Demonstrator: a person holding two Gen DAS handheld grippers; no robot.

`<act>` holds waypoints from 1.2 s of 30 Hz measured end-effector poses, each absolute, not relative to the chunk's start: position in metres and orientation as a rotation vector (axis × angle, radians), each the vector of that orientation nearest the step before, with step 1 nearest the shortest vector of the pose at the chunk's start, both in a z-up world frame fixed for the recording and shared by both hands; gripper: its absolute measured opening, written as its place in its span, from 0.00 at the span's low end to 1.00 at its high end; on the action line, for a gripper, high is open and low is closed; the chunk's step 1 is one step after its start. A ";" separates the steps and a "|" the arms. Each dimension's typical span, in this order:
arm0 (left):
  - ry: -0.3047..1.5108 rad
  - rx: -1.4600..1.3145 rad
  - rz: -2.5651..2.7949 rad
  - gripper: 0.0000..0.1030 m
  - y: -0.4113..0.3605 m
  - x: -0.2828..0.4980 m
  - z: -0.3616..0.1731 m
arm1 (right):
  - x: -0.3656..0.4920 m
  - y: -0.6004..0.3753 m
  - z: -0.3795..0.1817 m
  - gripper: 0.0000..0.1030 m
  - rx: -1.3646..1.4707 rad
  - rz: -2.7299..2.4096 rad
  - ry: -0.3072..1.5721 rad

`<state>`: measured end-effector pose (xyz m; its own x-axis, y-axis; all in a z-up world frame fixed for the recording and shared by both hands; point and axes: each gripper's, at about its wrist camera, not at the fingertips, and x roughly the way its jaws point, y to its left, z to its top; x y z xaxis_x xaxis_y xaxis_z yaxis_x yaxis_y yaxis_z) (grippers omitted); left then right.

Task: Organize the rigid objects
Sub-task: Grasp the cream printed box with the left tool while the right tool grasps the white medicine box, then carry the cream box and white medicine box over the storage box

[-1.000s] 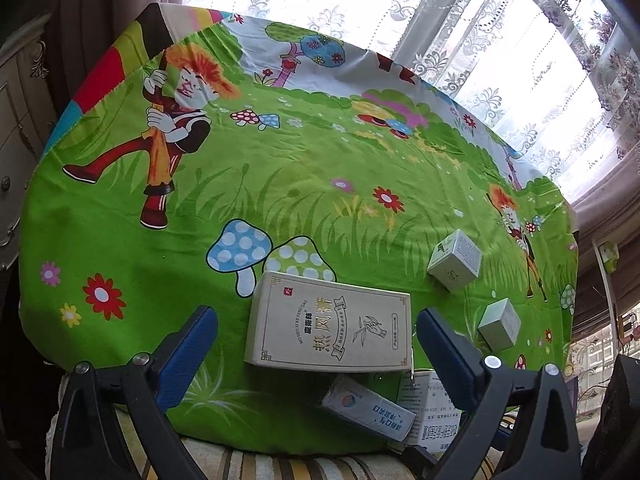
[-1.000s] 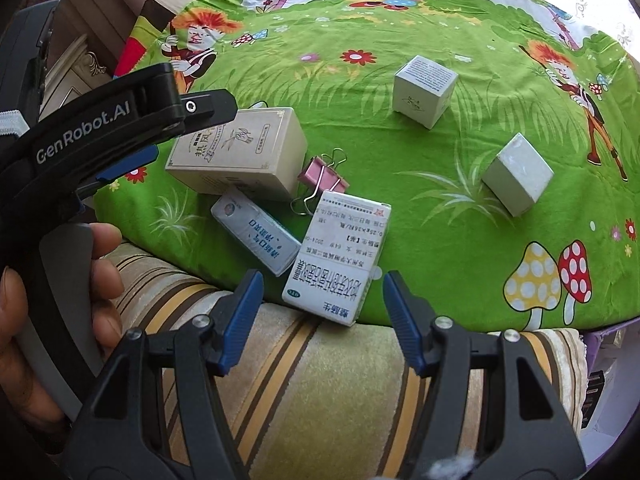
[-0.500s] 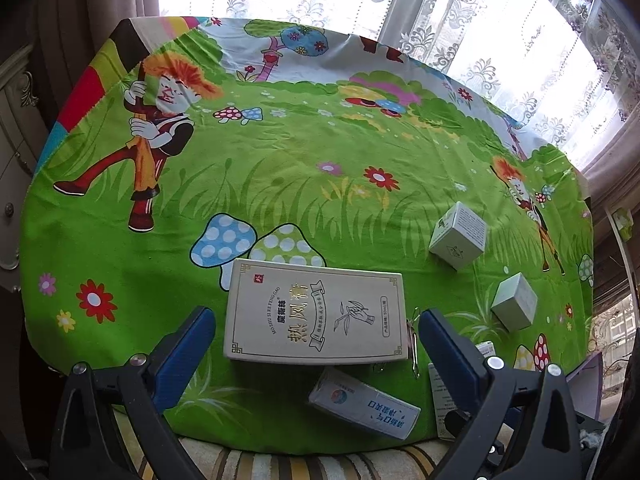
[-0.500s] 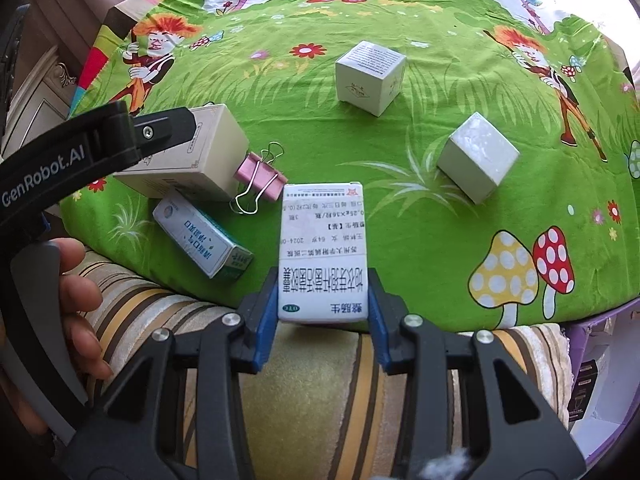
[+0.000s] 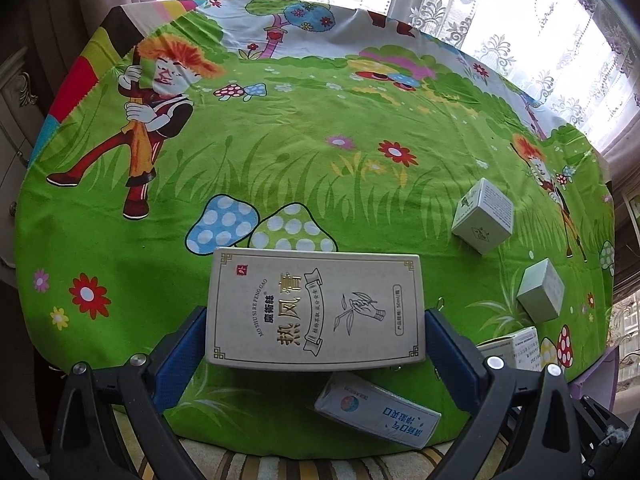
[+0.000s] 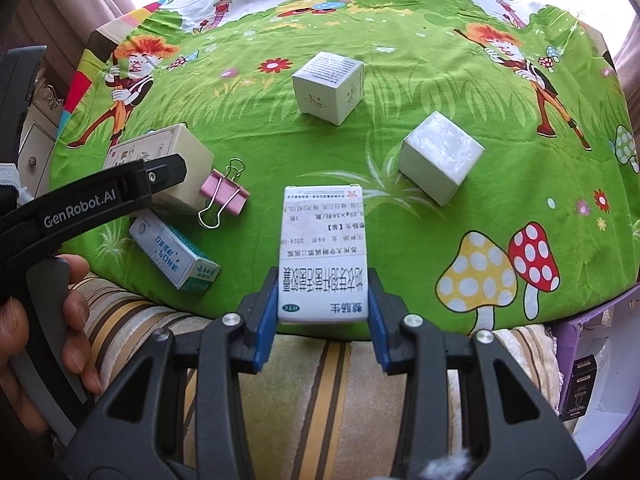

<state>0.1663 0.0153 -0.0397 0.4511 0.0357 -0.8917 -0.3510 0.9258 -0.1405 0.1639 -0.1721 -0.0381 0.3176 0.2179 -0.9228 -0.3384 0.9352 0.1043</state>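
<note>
The left gripper [image 5: 316,344] has its blue fingers [image 5: 182,354] pressed against the two short ends of a wide cream box [image 5: 316,310] printed with gold characters, so it grips that box across its length. The box sits at 6 o'clock in the left wrist view, on the near part of a green cartoon tablecloth [image 5: 280,140].

Below the cream box, at about 5 o'clock, a blue-and-white carton [image 5: 378,414] lies tilted near the cloth's front edge. At 3 o'clock a printed white cube box [image 5: 482,216] stands on the cloth, and a plain pale cube box [image 5: 540,296] lies at 4 o'clock, near it but apart.

The right gripper [image 6: 323,300] is clamped on the near end of a white medicine box [image 6: 322,252] with blue text, which points away toward 12 o'clock. In this view a pink binder clip [image 6: 224,194] lies at 9 o'clock, just beside the end of the cream box, though whether they touch is unclear. The blue-and-white carton rests at 8 o'clock. The printed cube is at 12 o'clock, the plain cube at 2 o'clock.

A striped cushion [image 6: 320,364] shows below the cloth edge, and lace curtains [image 5: 500,20] hang behind the table.
</note>
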 end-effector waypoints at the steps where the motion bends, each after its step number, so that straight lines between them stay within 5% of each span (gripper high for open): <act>1: 1.076 -0.329 0.247 0.99 0.016 0.166 -0.039 | 0.164 -0.172 -0.038 0.43 -0.113 0.368 1.192; 16: 0.889 -0.489 0.263 0.98 0.039 0.147 -0.009 | 0.156 -0.183 -0.022 0.43 -0.051 0.395 1.131; 36: 0.895 -0.334 -0.167 0.98 -0.110 0.129 0.030 | 0.127 -0.296 0.018 0.43 0.108 0.232 1.025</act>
